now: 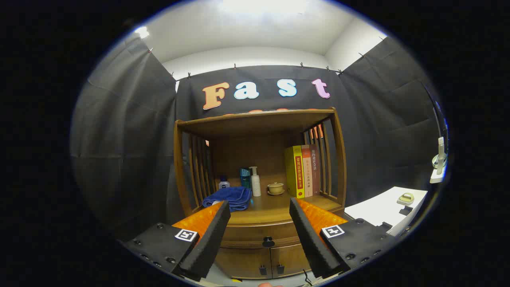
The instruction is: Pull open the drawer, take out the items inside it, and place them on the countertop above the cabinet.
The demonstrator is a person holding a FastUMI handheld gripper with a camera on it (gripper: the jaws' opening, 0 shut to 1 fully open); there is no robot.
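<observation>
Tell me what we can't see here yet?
- Inside the drawer: shut, its wooden front hides the items, gripper view.
- Under the blue towel: its folds cover that bit of countertop.
- Small bottle: partly behind the towel.
- The tool is open, short of the drawer knob.
</observation>
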